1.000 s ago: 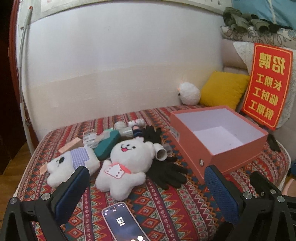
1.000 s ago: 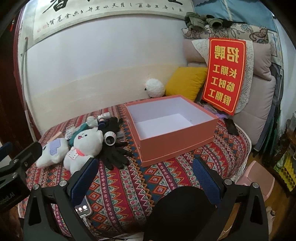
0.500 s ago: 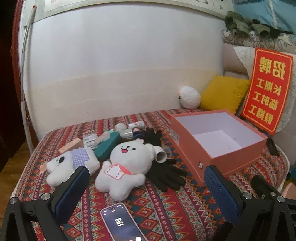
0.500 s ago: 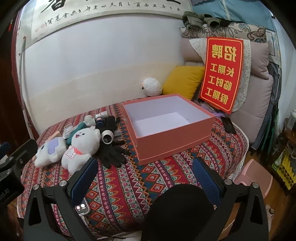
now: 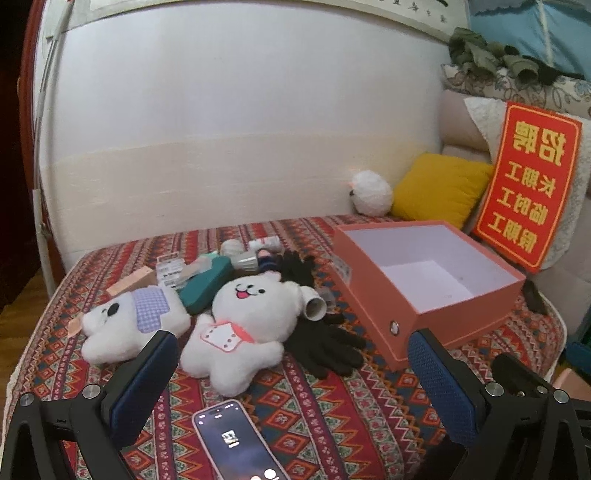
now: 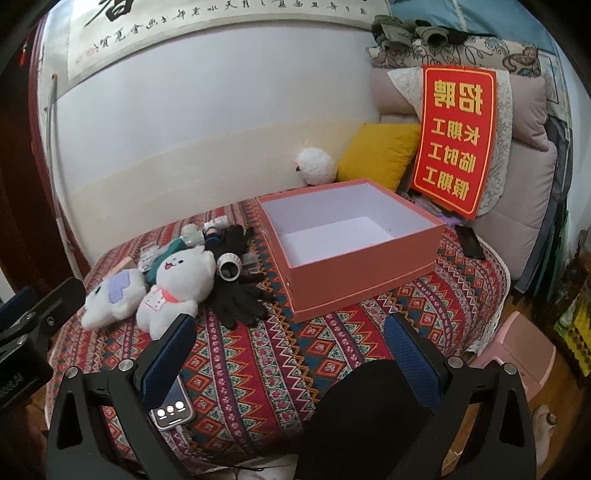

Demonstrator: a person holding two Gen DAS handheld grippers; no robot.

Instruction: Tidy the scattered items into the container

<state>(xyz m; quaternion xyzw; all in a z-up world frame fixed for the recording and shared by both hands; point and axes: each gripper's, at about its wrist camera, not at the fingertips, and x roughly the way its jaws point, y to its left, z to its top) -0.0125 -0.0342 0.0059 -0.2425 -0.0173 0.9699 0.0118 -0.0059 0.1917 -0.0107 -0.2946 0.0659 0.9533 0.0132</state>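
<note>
Still lying scattered on the bed (image 5: 354,410) left of the empty orange box (image 5: 458,321): plush toys (image 5: 251,317), black gloves (image 5: 325,347), small bottles (image 5: 258,251); both left tool (image 5: 291,384) and right tool (image 6: 291,354) hovering near, spread wide, gripping nothing.

Bed (image 6: 332,354): covered with a red patterned spread of geometric bands. Wall (image 5: 240,110) behind: white above, cream band below. Calligraphy scroll (image 6: 221,26): hung high on the wall, black characters on pale paper. Yellow cushion (image 5: 439,188): propped at the far right corner, a fluffy white ball (image 5: 371,192) just beside it. Red sign (image 6: 456,136) with yellow characters: leaning against stacked pale bedding (image 6: 524,110). Green clothing (image 6: 402,31): heaped on top of the stack. Pink stool (image 6: 517,354): on the wooden floor at right. Light: dim, even.
</note>
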